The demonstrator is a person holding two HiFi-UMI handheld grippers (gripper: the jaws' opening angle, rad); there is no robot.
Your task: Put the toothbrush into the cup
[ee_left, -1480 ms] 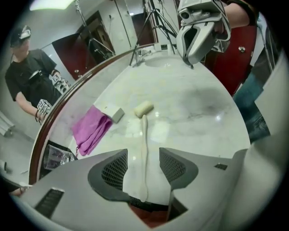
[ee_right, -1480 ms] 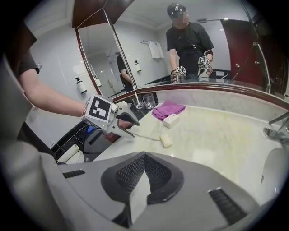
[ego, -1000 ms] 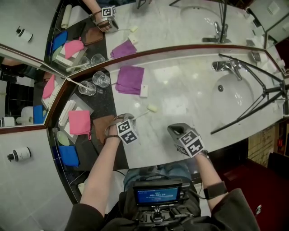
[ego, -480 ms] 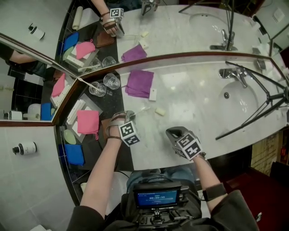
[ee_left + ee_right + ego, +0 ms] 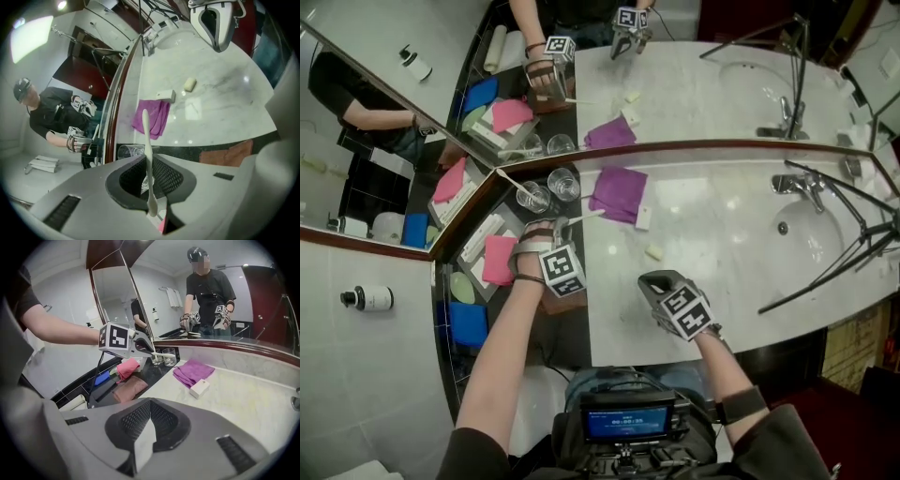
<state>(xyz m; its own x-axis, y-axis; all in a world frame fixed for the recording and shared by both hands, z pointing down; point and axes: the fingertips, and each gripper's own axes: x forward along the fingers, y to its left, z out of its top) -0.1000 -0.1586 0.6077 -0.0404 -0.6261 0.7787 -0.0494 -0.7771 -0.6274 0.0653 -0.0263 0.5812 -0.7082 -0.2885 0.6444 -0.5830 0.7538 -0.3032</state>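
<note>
The left gripper [image 5: 555,227] had just been closing its jaws and was clamped on the white toothbrush [image 5: 586,217]. It held the toothbrush in the air just beside two glass cups [image 5: 563,184] by the mirror, free end toward the purple cloth [image 5: 620,193]. The right gripper [image 5: 649,283] hung over the marble desk [image 5: 722,253], jaws together with nothing between them.

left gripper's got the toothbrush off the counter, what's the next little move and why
Probably swing the left gripper over the nearer glass cup and tip the brush end downward. Its jaws, which have just been closing, clamp the toothbrush. The brush is in the air, pointing toward the purple cloth rather than at the cup just beyond the gripper.
</note>
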